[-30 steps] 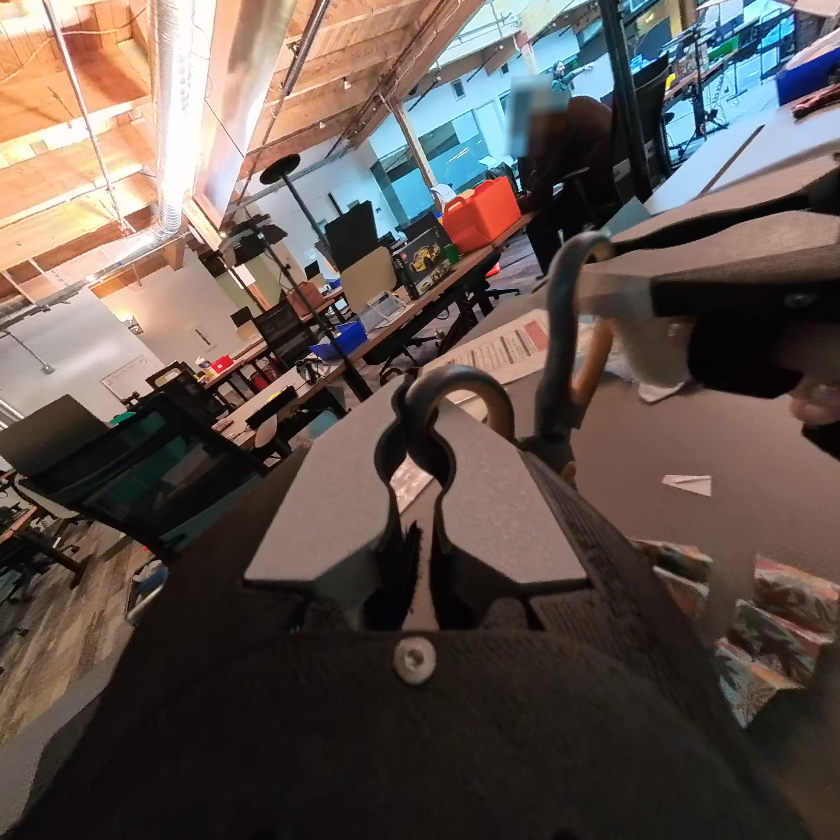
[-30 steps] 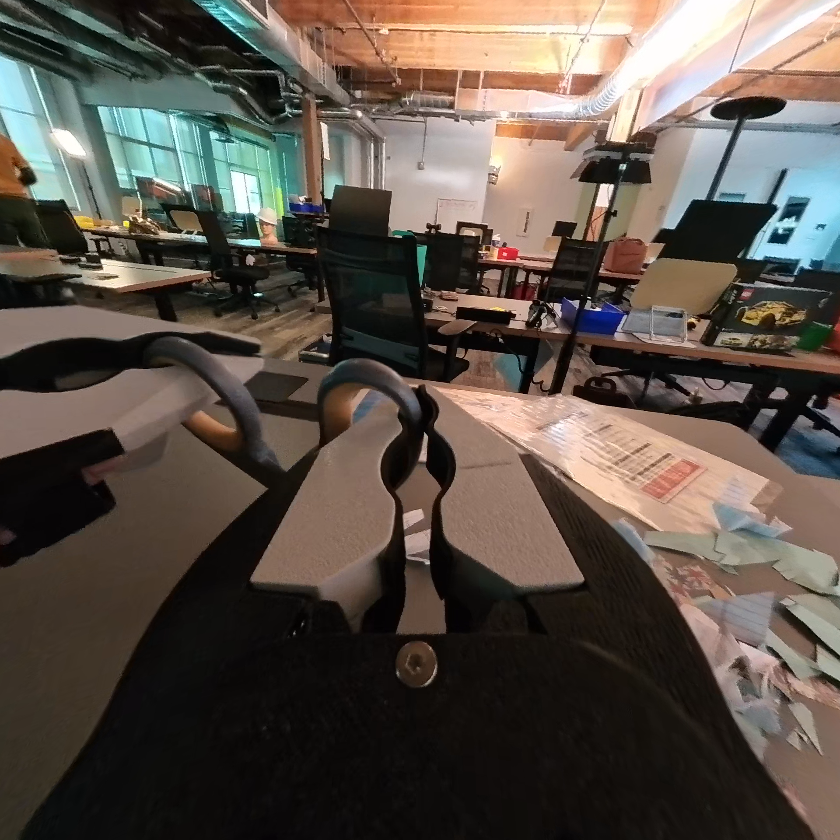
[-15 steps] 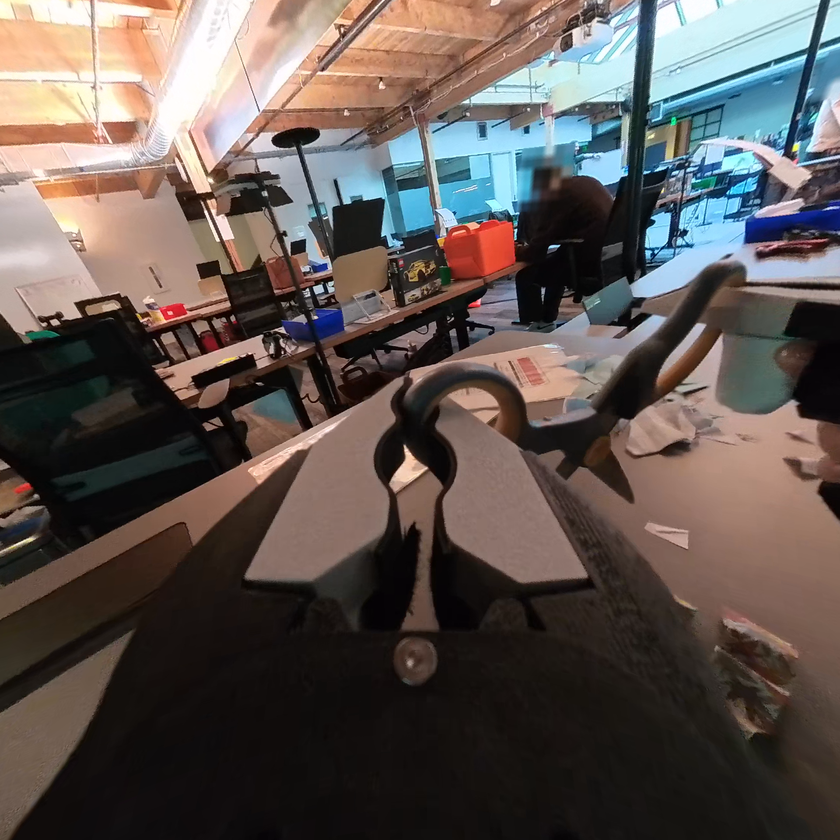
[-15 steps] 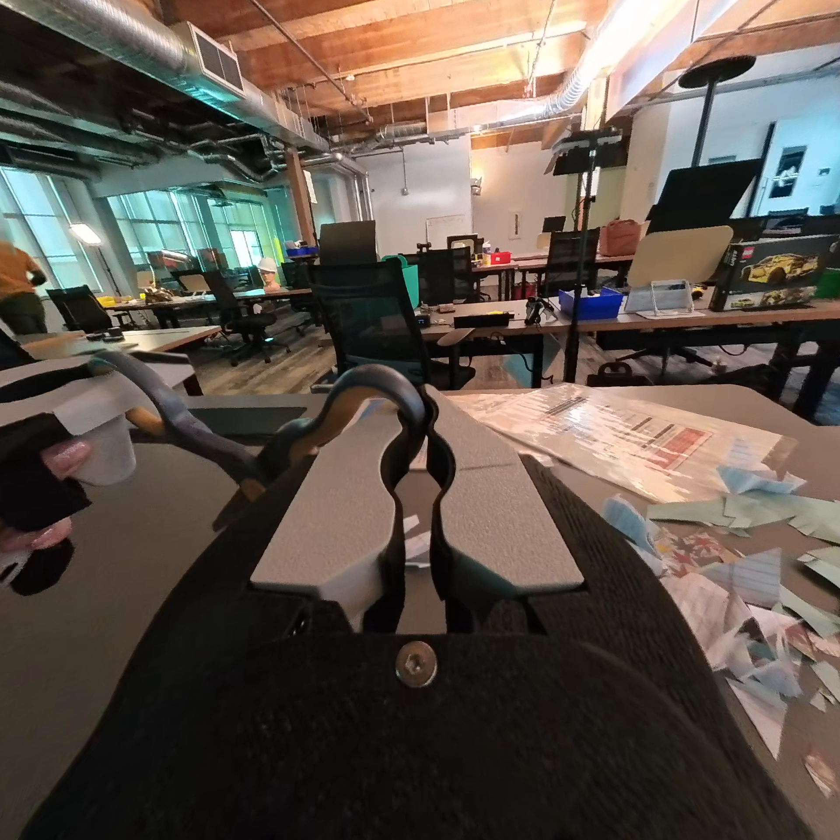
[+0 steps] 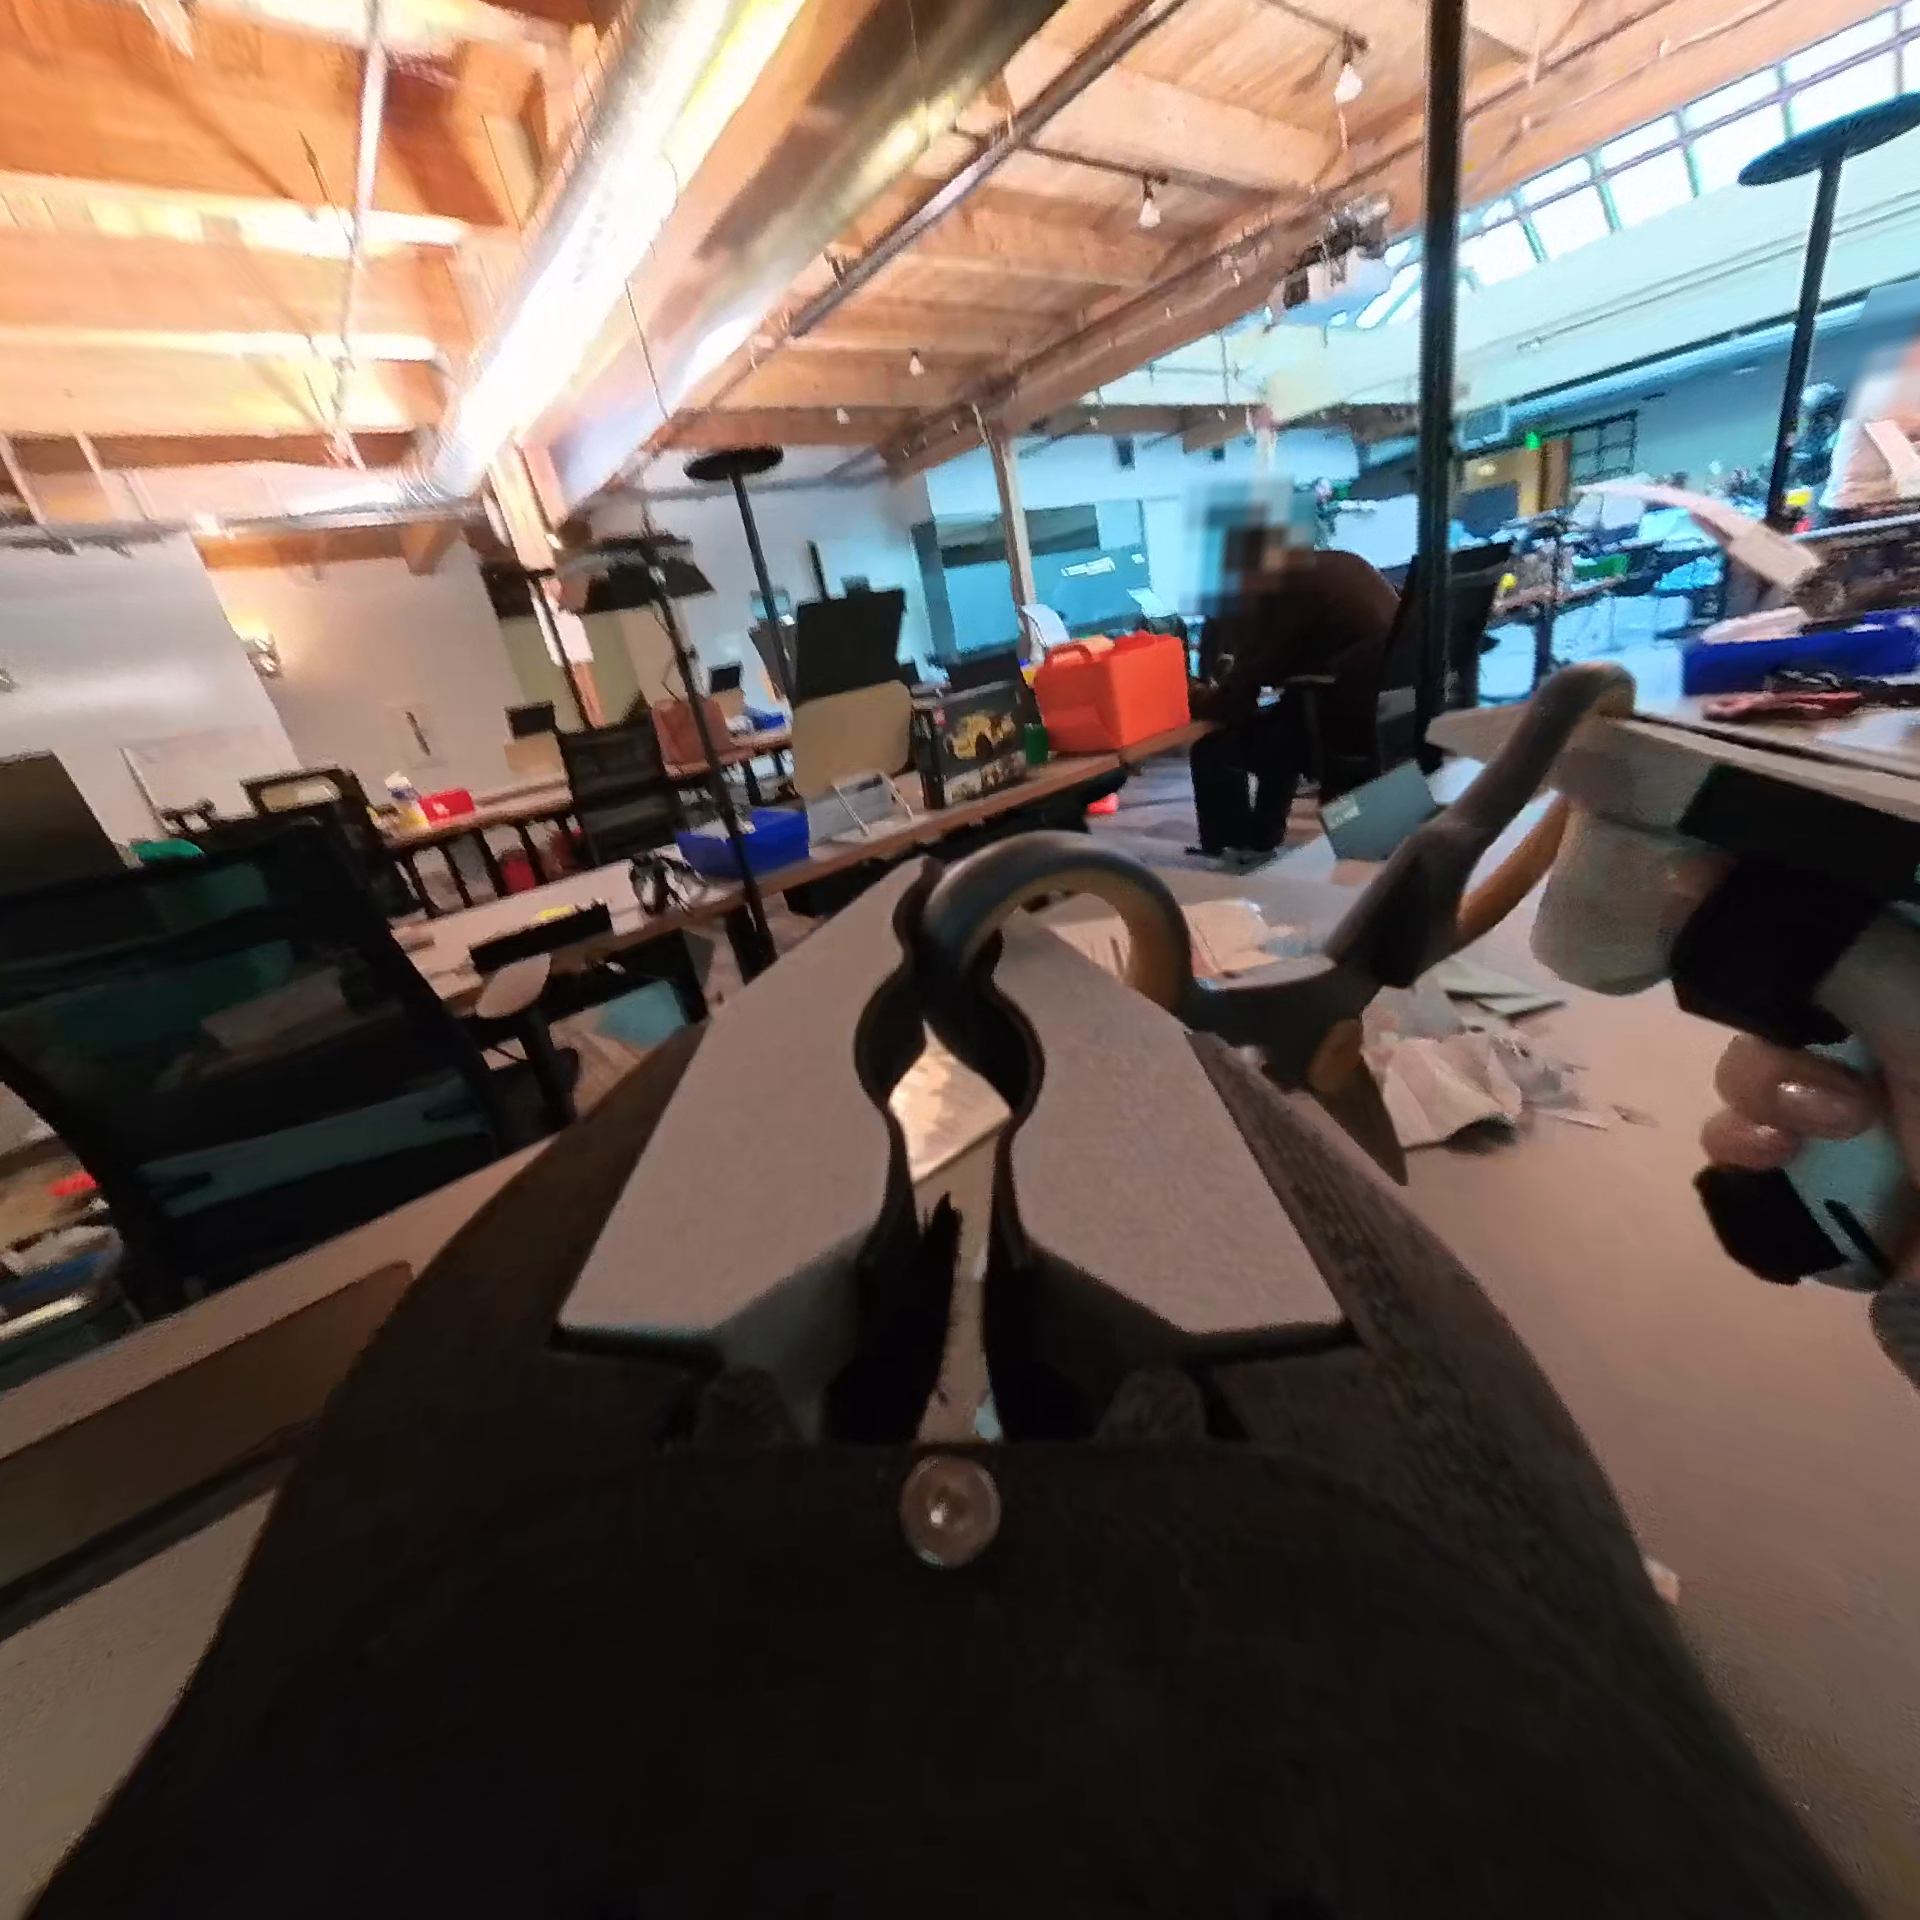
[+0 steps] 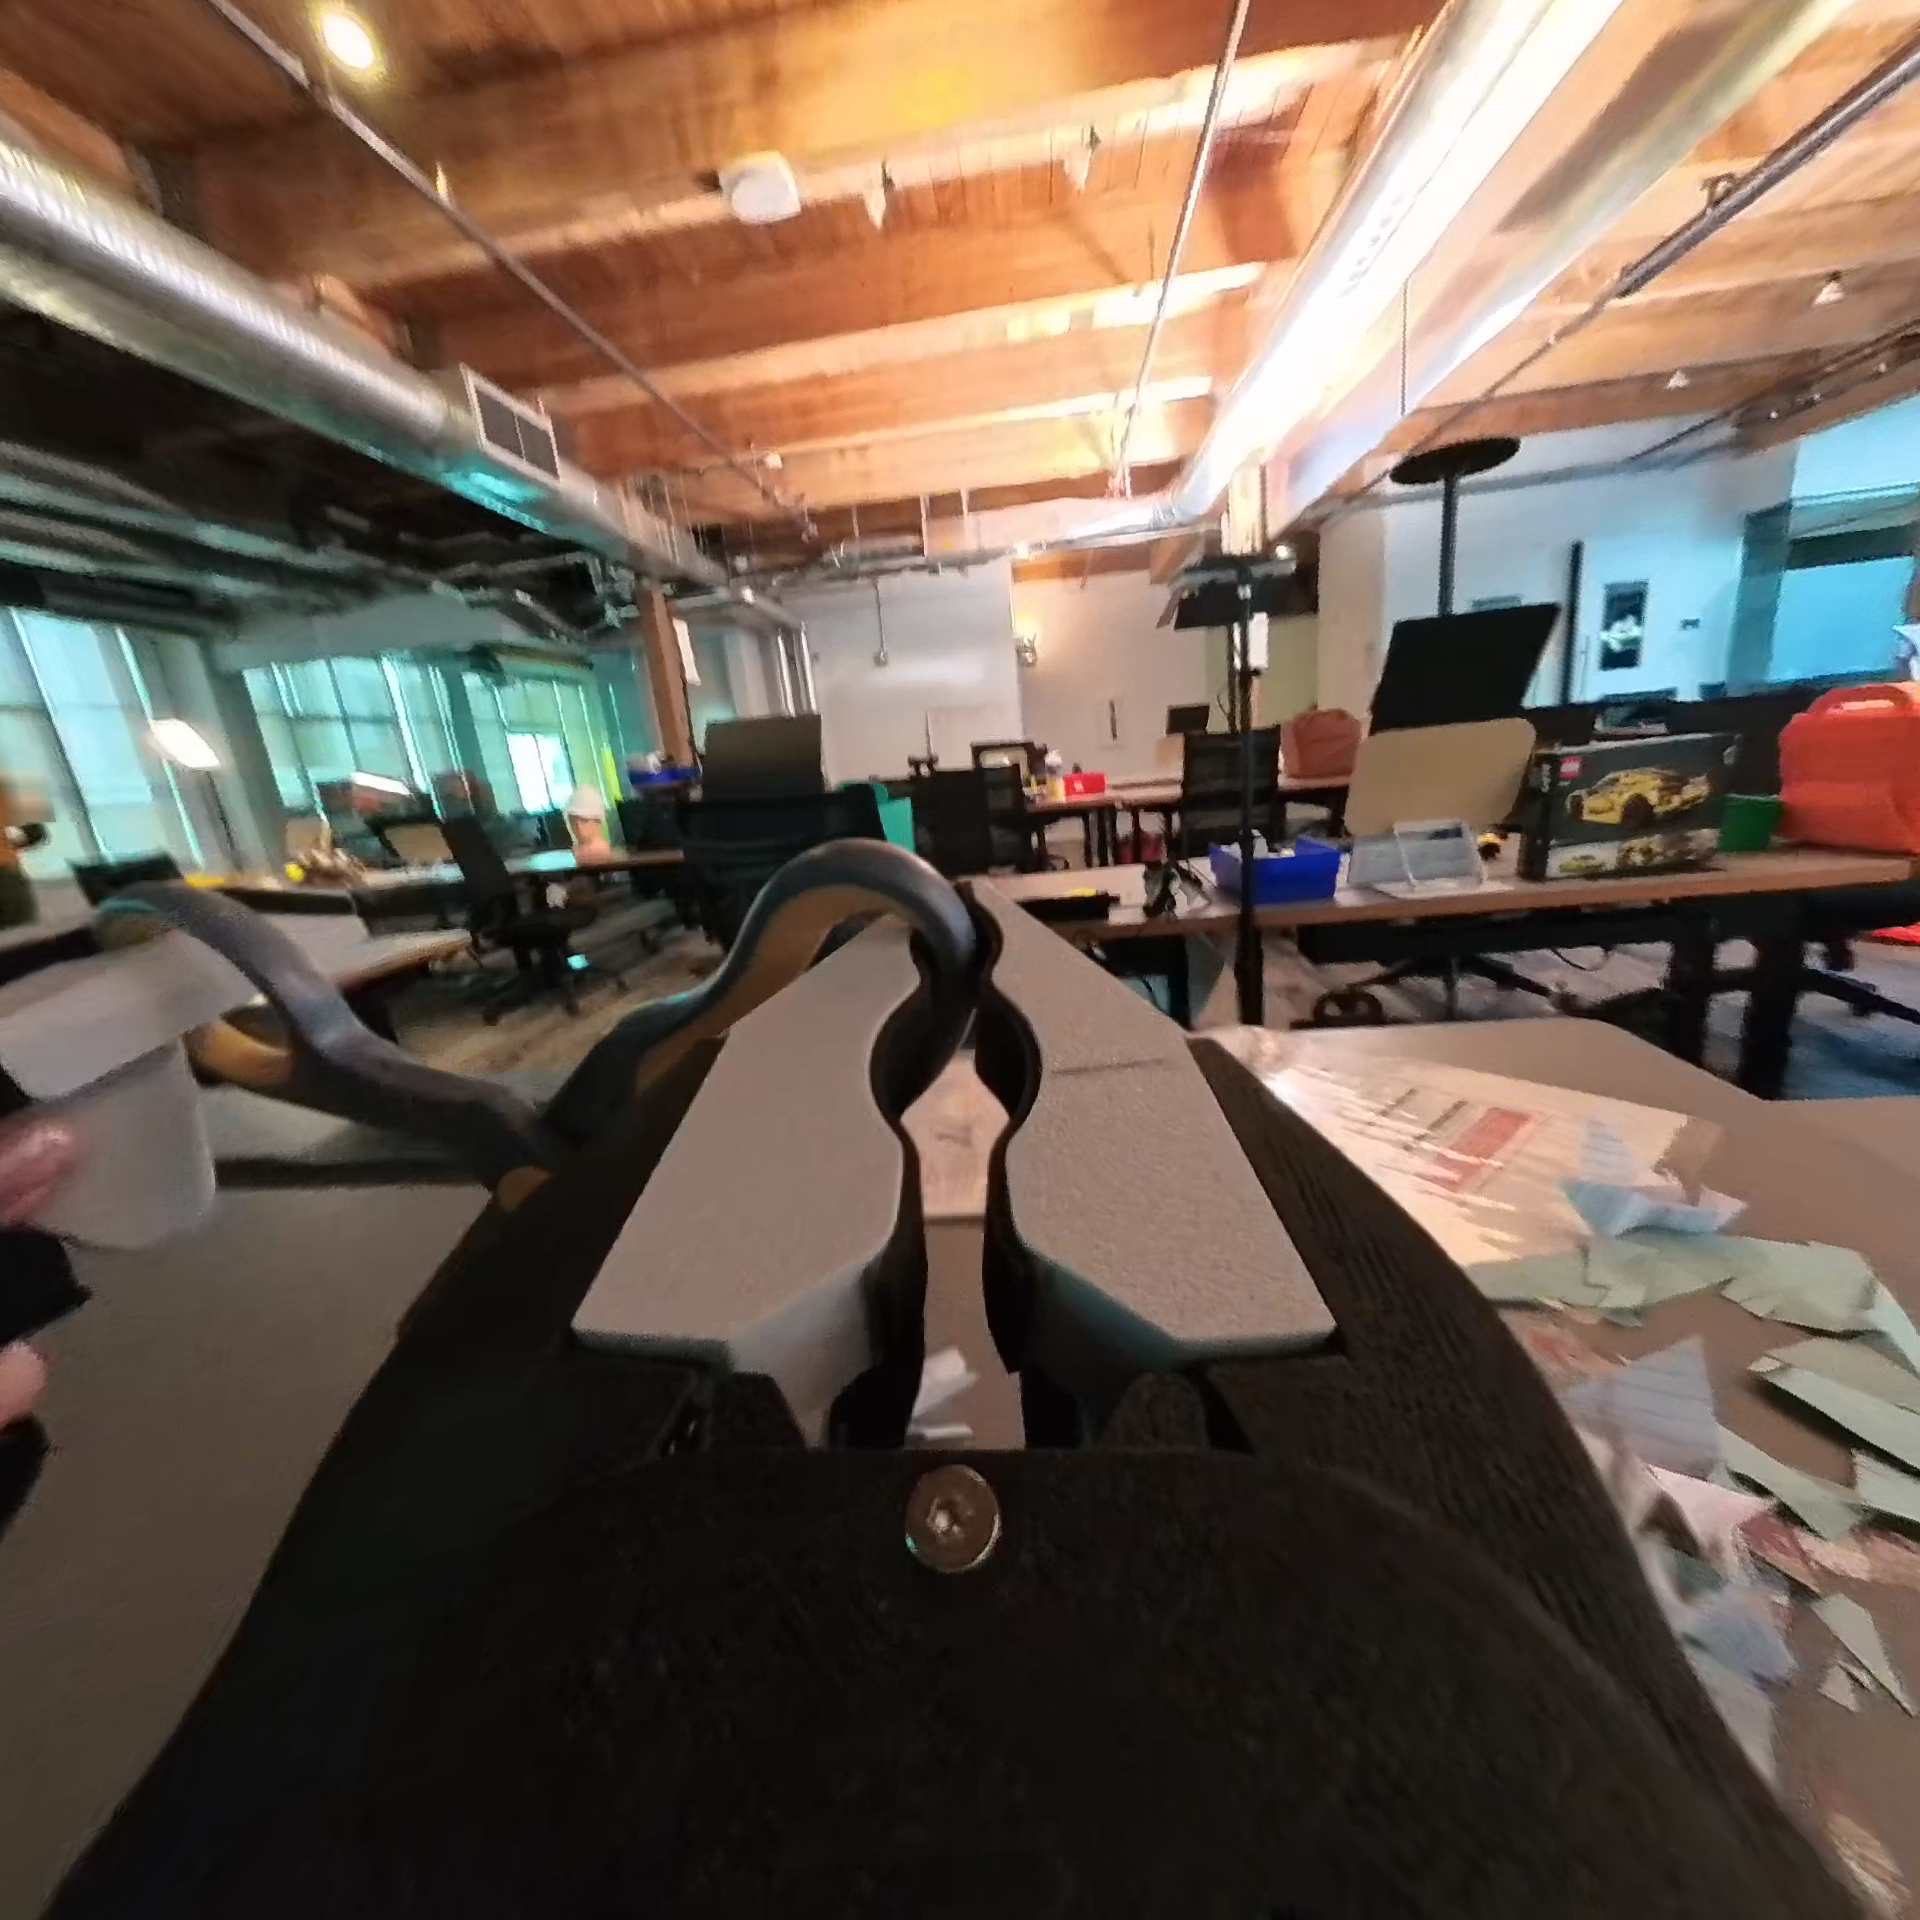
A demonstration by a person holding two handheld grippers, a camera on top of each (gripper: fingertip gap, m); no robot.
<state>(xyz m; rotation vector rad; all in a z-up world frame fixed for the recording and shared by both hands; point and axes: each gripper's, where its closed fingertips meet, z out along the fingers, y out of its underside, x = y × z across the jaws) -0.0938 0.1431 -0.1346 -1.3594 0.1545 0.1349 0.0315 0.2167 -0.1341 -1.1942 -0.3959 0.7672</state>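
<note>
**Two grippers, one pair of scissors held above a littered table**

Two handle loops, two grips: my left gripper (image 5: 961, 940) is clamped on one grey loop of the scissors (image 5: 1273, 1003), the pads pressing it from both sides; my right gripper (image 6: 951, 961) is closed the same way on the other loop (image 6: 862, 883), as its own camera shows. The scissors hang between the two tools, clear of the grey table (image 5: 1558, 1299), the short blade (image 5: 1361, 1101) pointing down toward it; paper scraps (image 6: 1662, 1278) lie scattered to my right beside a printed sheet in a clear sleeve (image 6: 1455, 1132); my hand (image 5: 1787, 1101) is wrapped round the right tool's handle. Both views are smeared, so finer detail at the pivot is hard to read. As I judge it, the risk lies in the thin rounded loops: they could roll or slide within the notched pads if the two tools twist against each other, letting the scissors swing or drop point-first onto the table; pulling the loops unevenly could also spring one free.
</note>
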